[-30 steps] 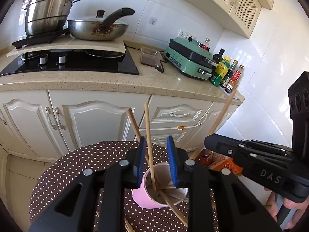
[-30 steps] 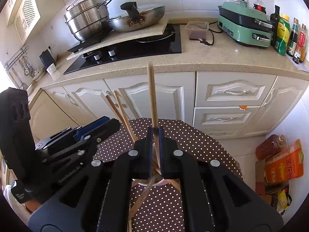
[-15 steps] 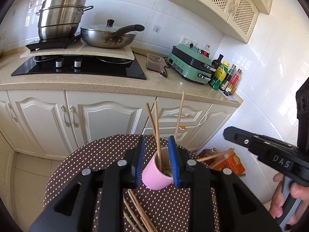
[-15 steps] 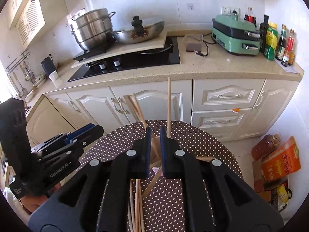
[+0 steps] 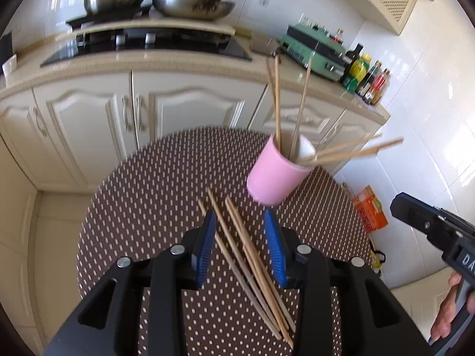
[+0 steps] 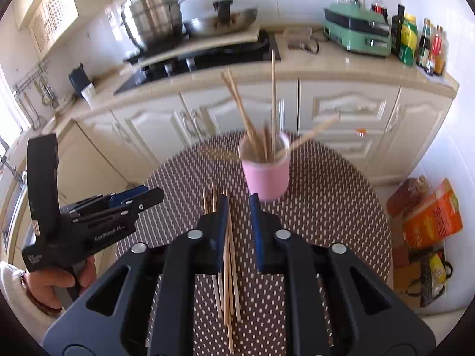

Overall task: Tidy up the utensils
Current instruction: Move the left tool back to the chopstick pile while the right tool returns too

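Both grippers pulled back; one pink cup (image 5: 274,175), five loose chopsticks (image 5: 249,255)

Black left gripper (image 5: 240,222) with blue pads (image 5: 274,249), silver screws, white sleeve (image 6: 9,284).

pink cup (image 5: 274,175) blocks ahead, tablecloth (image 5: 154,195) left clear

A bright kitchen with white tiled walls (image 5: 430,95), cream cabinets (image 6: 350,112) under a beige stone counter (image 6: 326,59), a black hob (image 5: 154,44), and a pale tiled floor (image 5: 53,237).
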Tool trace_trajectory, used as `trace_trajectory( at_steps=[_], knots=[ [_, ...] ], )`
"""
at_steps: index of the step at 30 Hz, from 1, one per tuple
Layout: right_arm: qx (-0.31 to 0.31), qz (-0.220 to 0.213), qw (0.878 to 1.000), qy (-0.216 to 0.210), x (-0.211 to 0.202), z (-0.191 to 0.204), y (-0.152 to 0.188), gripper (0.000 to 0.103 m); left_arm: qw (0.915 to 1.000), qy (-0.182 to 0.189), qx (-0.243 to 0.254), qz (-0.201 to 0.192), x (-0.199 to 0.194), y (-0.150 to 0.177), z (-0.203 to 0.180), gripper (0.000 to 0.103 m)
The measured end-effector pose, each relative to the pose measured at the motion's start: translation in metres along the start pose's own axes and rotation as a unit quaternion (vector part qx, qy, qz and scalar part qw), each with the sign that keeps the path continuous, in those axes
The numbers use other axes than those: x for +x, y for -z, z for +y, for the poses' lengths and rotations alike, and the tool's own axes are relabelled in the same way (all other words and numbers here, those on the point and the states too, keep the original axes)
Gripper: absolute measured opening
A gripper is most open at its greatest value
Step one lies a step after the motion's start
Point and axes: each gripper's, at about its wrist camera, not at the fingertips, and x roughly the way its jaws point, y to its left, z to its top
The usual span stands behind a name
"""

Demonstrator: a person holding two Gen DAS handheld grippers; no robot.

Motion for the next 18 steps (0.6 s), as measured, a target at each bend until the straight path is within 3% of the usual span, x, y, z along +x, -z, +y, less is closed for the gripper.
trace_trajectory(
  at_steps=[9, 18],
  knots=[
    [-0.008, 0.067, 0.998, -0.001, 0.05, 0.001, 0.039, 0.018, 0.9947, -0.036, -0.02, 0.095, 0.061, 0.033, 0.002, 0.034],
    [-0.005, 0.129, 0.991, -0.019, 0.098, -0.016, 0.051, 0.018, 0.9853, -0.082, -0.039, 0.145, 0.119, 0.034, 0.012, 0.034]
  ],
)
